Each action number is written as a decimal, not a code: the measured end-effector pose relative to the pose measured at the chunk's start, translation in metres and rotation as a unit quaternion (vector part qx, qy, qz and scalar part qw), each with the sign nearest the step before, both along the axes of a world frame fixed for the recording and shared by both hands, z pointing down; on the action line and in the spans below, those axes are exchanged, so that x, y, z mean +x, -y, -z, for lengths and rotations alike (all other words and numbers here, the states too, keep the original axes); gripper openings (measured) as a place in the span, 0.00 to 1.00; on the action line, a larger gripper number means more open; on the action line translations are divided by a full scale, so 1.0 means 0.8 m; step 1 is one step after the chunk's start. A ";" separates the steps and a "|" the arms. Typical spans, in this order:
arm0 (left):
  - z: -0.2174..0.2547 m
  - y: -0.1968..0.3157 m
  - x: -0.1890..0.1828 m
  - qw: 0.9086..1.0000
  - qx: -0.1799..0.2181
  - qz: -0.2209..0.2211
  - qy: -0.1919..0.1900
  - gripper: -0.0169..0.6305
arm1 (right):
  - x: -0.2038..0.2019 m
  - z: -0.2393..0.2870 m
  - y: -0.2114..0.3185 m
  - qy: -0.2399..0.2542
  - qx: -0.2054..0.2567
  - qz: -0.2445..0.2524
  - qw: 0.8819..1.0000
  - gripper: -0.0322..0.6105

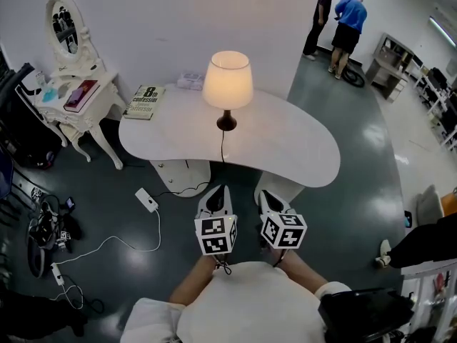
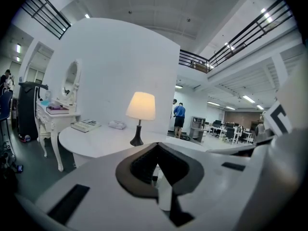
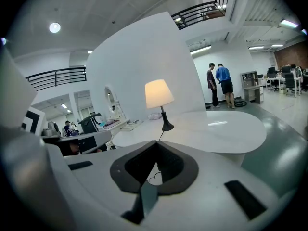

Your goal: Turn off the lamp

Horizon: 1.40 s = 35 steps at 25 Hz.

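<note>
The lamp (image 1: pixel 227 84) is lit, with a cream shade on a thin dark stem and base, and stands near the back middle of the white curved table (image 1: pixel 307 145). Its black cord (image 1: pixel 222 147) runs over the table's front edge. The lamp also glows in the left gripper view (image 2: pixel 141 106) and the right gripper view (image 3: pixel 159 93). My left gripper (image 1: pixel 216 195) (image 2: pixel 156 148) and right gripper (image 1: pixel 268 199) (image 3: pixel 156 146) are side by side in front of the table, short of its near edge. Both point toward the lamp, shut and holding nothing.
A book (image 1: pixel 145 100) and a small white pack (image 1: pixel 190 81) lie at the table's back left. A white dressing table with an oval mirror (image 1: pixel 75 95) stands left. A power strip (image 1: pixel 146 199) and cables lie on the floor. Two people (image 1: pixel 343 20) stand far back right.
</note>
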<state>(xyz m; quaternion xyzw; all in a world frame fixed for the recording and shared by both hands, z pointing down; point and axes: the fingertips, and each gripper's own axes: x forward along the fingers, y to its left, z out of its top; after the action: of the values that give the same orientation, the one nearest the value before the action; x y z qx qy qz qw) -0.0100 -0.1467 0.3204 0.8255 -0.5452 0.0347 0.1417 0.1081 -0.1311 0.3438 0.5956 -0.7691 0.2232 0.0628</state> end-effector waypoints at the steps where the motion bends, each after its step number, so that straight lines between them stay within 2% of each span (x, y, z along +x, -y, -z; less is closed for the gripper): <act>1: 0.001 0.008 0.000 1.000 0.001 -0.002 0.001 0.04 | 0.000 0.001 0.007 0.000 0.001 -0.002 1.000 0.05; 8: -0.008 0.051 0.006 1.000 -0.005 -0.017 0.006 0.04 | -0.001 -0.005 0.044 -0.003 -0.005 -0.009 1.000 0.05; 14: -0.041 0.061 0.007 0.999 -0.041 -0.015 0.006 0.04 | 0.002 -0.026 0.046 -0.005 -0.034 -0.011 0.999 0.05; 18: -0.069 0.063 0.006 0.998 -0.063 0.001 0.009 0.04 | 0.009 -0.049 0.056 0.004 -0.060 -0.009 0.998 0.05; 23: -0.085 0.086 0.003 0.996 -0.080 0.035 0.012 0.04 | 0.000 -0.062 0.095 0.010 -0.064 0.024 0.998 0.05; 30: -0.079 0.116 0.008 0.996 -0.078 0.050 0.017 0.04 | -0.004 -0.055 0.136 0.016 -0.058 0.049 0.997 0.05; 35: -0.095 0.120 0.015 0.994 -0.092 0.048 0.020 0.04 | 0.002 -0.060 0.147 0.013 -0.063 0.051 0.997 0.05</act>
<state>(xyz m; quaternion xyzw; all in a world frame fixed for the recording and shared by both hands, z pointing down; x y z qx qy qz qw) 0.0017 -0.2424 0.3964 0.7807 -0.5817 0.0947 0.2079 0.1100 -0.2485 0.3916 0.5473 -0.7836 0.2758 0.1015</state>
